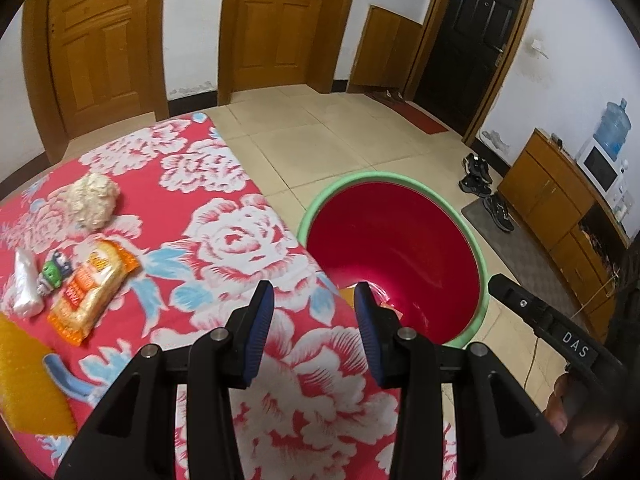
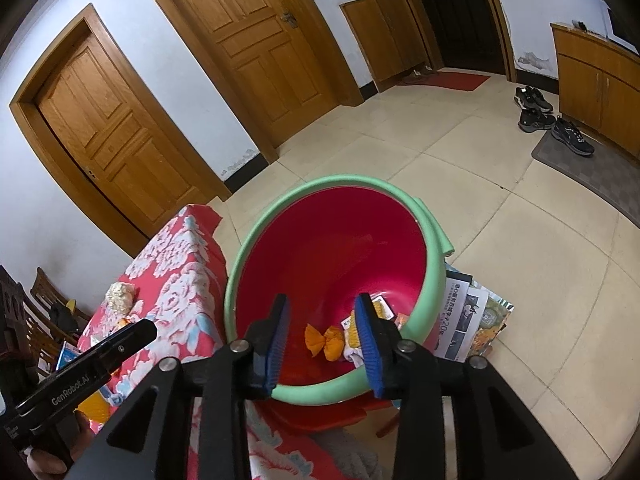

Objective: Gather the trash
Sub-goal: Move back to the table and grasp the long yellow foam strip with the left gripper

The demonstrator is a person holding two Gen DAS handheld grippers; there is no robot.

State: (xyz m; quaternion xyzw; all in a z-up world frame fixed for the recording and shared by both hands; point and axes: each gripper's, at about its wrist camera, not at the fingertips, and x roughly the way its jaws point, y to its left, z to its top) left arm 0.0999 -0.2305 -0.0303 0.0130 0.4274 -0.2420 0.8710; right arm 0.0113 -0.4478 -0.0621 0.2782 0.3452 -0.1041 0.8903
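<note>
A red bin with a green rim (image 1: pixel 460 216) (image 2: pixel 248 256) stands beside a table with a red floral cloth (image 1: pixel 224 208) (image 2: pixel 180 280). On the cloth lie a crumpled white paper ball (image 1: pixel 94 198) (image 2: pixel 120 296), an orange snack packet (image 1: pixel 94 292), a small green wrapper (image 1: pixel 54 274), a white wrapper (image 1: pixel 26 282) and a yellow piece (image 1: pixel 24 376). My left gripper (image 1: pixel 314 320) is open and empty above the cloth's edge. My right gripper (image 2: pixel 322 334) is open and empty above the bin, which holds an orange wrapper (image 2: pixel 324 340) and other trash.
A blue curved piece (image 1: pixel 66 376) lies by the yellow piece. Newspapers (image 2: pixel 468 316) lie on the tiled floor by the bin. Shoes (image 2: pixel 552 120) and a mat sit by wooden cabinets (image 1: pixel 556 208). Wooden doors line the far wall. Chairs (image 2: pixel 36 320) stand left of the table.
</note>
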